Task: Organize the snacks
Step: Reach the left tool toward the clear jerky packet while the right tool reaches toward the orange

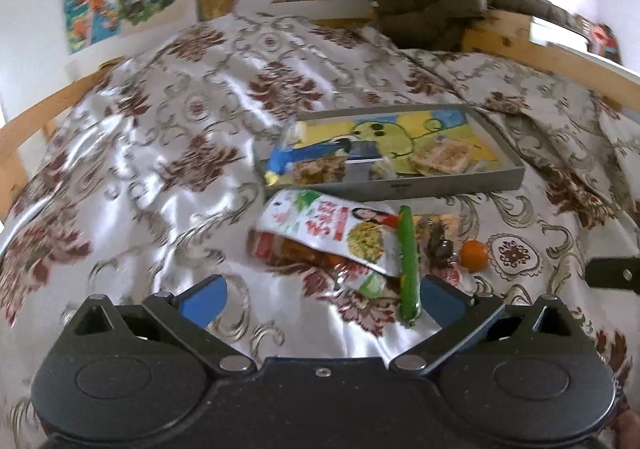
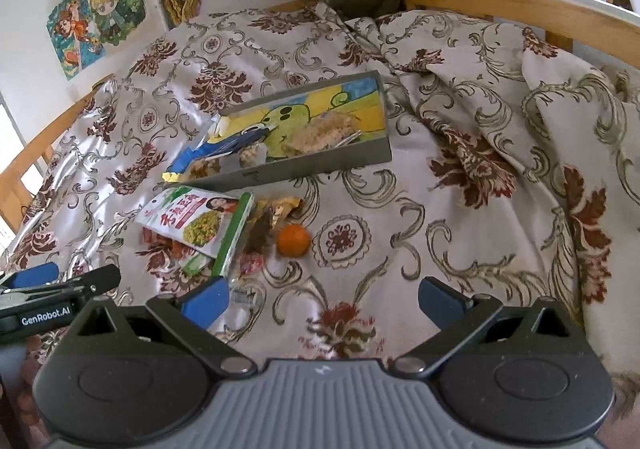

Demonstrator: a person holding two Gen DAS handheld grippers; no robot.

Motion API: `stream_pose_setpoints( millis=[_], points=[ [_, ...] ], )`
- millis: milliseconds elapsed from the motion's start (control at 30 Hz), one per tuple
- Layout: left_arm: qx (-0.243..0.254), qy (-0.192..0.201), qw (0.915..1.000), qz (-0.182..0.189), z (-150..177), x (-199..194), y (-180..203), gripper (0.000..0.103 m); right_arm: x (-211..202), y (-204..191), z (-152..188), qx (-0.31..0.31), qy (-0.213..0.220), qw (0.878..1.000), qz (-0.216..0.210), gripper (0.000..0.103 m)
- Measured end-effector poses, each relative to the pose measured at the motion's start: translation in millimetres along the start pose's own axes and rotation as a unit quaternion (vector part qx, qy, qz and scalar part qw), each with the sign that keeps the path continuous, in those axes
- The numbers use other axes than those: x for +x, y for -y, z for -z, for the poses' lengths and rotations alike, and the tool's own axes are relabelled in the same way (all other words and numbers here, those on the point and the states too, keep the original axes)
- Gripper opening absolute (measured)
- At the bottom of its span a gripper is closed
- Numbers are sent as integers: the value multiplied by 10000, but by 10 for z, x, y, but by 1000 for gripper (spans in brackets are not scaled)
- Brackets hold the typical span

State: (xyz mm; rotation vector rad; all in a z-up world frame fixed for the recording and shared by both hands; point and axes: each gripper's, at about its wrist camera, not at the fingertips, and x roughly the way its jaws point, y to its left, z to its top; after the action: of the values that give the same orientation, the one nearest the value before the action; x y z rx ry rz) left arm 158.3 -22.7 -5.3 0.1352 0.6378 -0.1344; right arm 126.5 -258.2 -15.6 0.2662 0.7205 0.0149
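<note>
Left gripper (image 1: pixel 322 299): your jaws stand wide apart, empty, over the bedspread (image 1: pixel 160 137).
Right gripper (image 2: pixel 324 301): spread wide too, holding nothing.
Snack pile: white snack packet (image 2: pixel 192 221), green stick (image 1: pixel 408 269) and orange (image 2: pixel 293 240) lie just before the tray (image 2: pixel 320 165).
Open room: bare cloth lies to your right.

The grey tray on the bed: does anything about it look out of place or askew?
Yes. A blue snack packet hangs over the left wall of the grey tray, not fully inside. Several snacks, including a white-green packet and a small orange, lie outside on the bedspread.
</note>
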Motion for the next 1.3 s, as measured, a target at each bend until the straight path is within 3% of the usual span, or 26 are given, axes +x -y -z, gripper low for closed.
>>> stream_pose_setpoints(
  millis=[100, 233, 433, 667, 800, 1000, 1200, 1300],
  points=[
    [415, 262, 9983, 327, -47, 95, 48, 102, 156, 18, -90, -197, -107, 9997, 16, 103],
    [1040, 546, 9918, 503, -98, 246, 145, 102, 353, 47, -187, -544, -111, 9984, 87, 103],
    [741, 426, 9900, 1122, -65, 494, 164, 102, 709, 153, -381, -941, -223, 9953, -84, 103],
    [1351, 227, 9718, 1917, 35, 739, 455, 102, 1054, 117, -552, -1812, -58, 9824, -455, 103],
    [1571, 183, 9601, 2305, 90, 850, 594, 102, 1175, -23, -535, -2558, -315, 9643, -607, 103],
    [1479, -175, 9523, 2665, 146, 1097, 675, 96, 1246, -206, -359, -3526, -339, 9337, -514, 102],
    [1353, -345, 9539, 2656, 153, 1172, 662, 91, 1321, -184, -371, -3451, -401, 9358, -601, 97],
    [1458, -383, 9561, 2515, 148, 1179, 679, 80, 1365, -168, -396, -3401, -464, 9369, -662, 92]
  ],
)
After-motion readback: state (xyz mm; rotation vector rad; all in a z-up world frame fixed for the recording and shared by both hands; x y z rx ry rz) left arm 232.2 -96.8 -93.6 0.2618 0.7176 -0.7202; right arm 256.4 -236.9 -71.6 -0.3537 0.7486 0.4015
